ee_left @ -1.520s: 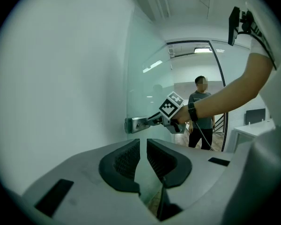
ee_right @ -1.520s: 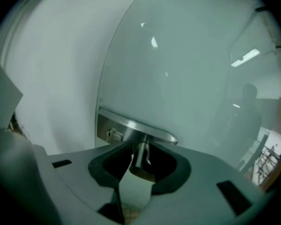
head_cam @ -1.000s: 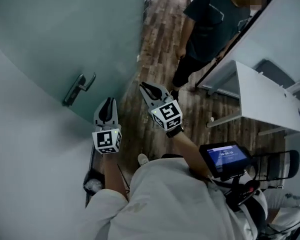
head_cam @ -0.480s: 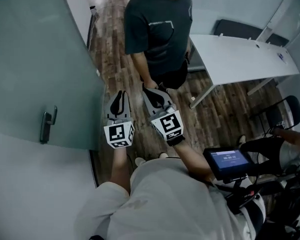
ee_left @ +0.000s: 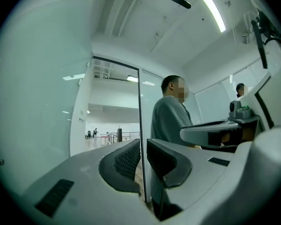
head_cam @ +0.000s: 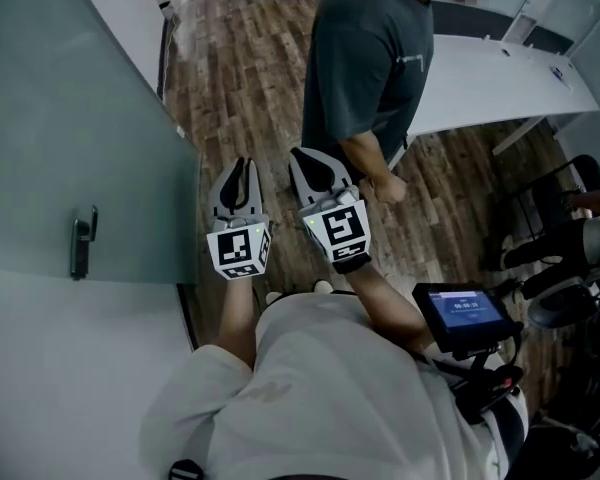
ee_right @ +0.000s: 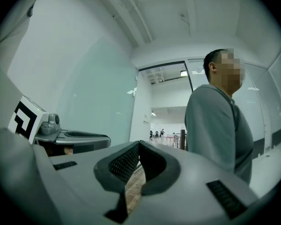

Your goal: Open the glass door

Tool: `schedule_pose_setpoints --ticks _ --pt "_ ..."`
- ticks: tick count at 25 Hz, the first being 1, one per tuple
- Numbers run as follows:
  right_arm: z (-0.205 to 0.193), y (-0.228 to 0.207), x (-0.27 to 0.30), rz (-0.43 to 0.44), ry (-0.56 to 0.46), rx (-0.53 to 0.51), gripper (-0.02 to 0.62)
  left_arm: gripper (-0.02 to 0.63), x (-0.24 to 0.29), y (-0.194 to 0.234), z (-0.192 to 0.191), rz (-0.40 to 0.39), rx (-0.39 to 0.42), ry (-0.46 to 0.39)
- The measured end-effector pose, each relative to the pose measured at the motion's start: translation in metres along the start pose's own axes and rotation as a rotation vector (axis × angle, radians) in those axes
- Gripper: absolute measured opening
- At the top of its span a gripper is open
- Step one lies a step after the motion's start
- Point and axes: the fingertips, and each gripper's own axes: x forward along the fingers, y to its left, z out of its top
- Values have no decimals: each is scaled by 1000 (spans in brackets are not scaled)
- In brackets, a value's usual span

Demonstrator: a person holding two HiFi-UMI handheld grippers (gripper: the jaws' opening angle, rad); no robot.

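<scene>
The frosted glass door [head_cam: 70,138] stands at the left in the head view, its dark lever handle [head_cam: 80,240] well left of both grippers. My left gripper [head_cam: 243,168] is held in the air just past the door's free edge, jaws a narrow gap apart with nothing between them. In the left gripper view that gripper [ee_left: 143,146] points along the doorway. My right gripper [head_cam: 307,160] sits beside it, shut and empty; its pads [ee_right: 126,161] meet at the tips. Neither gripper touches the door or the handle.
A person in a dark T-shirt [head_cam: 370,58] stands close ahead of the grippers, one hand [head_cam: 385,183] near my right gripper. A white table [head_cam: 500,88] lies to the right. A small screen [head_cam: 465,313] hangs at my right side. Wooden floor [head_cam: 230,58] runs ahead through the doorway.
The view has swung right: the door handle slid to the far left, and both grippers moved away from it. The person now stands directly ahead. The right jaws closed.
</scene>
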Motion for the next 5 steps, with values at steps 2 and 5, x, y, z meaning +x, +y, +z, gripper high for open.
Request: schedule_pose_setpoints --ticks 2,5 --pt "-1 -15 -9 -16 3 10 5 48 5 -14 3 -9 6 6" --pt "1 -38 -23 -34 -3 11 5 48 13 -36 6 -17 14 5"
